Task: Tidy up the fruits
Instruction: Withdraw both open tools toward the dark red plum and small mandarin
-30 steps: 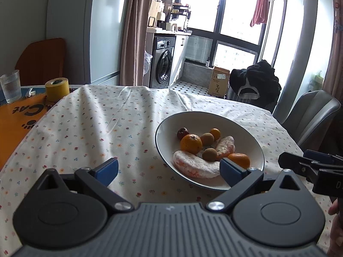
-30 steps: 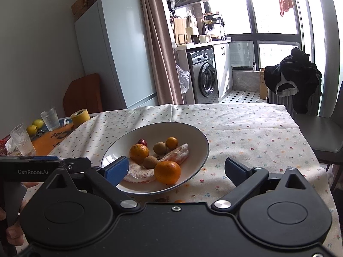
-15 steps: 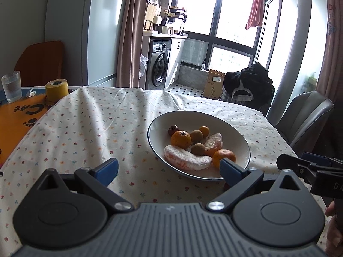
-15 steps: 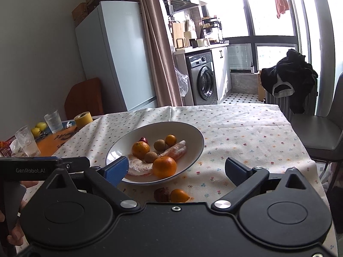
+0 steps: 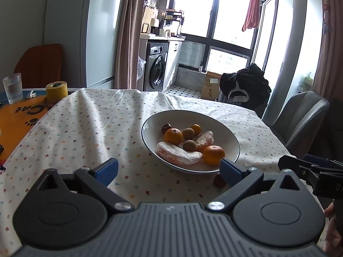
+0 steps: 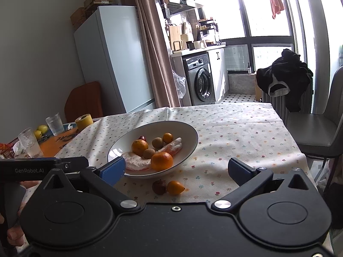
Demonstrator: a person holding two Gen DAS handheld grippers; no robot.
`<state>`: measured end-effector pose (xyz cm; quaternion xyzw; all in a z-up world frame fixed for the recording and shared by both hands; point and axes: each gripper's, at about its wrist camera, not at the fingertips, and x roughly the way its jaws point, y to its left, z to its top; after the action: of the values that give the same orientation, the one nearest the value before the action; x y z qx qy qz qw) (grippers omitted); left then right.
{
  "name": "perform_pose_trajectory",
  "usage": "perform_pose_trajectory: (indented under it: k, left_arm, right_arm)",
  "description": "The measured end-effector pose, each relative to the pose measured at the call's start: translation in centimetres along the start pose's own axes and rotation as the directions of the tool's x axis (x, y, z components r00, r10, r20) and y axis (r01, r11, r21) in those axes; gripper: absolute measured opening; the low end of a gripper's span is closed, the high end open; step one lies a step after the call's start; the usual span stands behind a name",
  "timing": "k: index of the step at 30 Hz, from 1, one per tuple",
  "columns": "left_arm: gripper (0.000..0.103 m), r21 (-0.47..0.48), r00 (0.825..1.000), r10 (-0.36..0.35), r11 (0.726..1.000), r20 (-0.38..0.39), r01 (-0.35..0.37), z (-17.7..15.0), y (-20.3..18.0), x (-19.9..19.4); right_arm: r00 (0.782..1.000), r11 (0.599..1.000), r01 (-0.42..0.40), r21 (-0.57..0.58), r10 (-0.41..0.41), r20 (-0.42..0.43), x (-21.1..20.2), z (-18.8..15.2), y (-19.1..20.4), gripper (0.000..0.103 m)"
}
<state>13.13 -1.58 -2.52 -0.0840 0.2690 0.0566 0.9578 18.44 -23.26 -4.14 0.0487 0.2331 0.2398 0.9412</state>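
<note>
A white bowl on the flowered tablecloth holds several fruits: two tangerines, small brown fruits, a dark red one and peeled pinkish segments. On the cloth in front of it lie a dark red fruit and a small orange one. My left gripper hovers open before the bowl's near left side, nothing between its fingers. My right gripper is open above and behind the two loose fruits. Each gripper shows at the edge of the other's view.
A yellow tape roll, a drinking glass and an orange mat lie at the table's left end. A second glass and yellow-green fruits sit there too. A grey chair stands at the right.
Both grippers have drawn back from the bowl and risen slightly. The two loose fruits in front of the bowl have come into view. Both stay open.
</note>
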Motion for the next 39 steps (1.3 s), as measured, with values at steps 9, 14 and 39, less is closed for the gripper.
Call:
perform_pose_trajectory:
  k: [9,14,39]
  left_arm:
    - [0.100,0.008,1.000,-0.004,1.000,-0.011,0.004,-0.7,-0.5,0.1]
    - [0.100,0.013,0.999,-0.041,0.999,-0.016,0.041,-1.1,-1.0,0.5]
    - [0.090,0.028,0.988,-0.118,0.992,-0.103,0.122,-2.4,-2.6,4.6]
  right_arm:
    - [1.000,1.000,-0.008,0.027,0.008,-0.026,-0.4,-0.6,-1.0,0.103]
    - [0.999,0.999,-0.013,0.040,0.015,-0.046,-0.2,-1.0,-1.4,0.103]
    - [0.988,0.994,-0.066,0.085,0.077,-0.138,2.7,-2.6,-3.2,0.081]
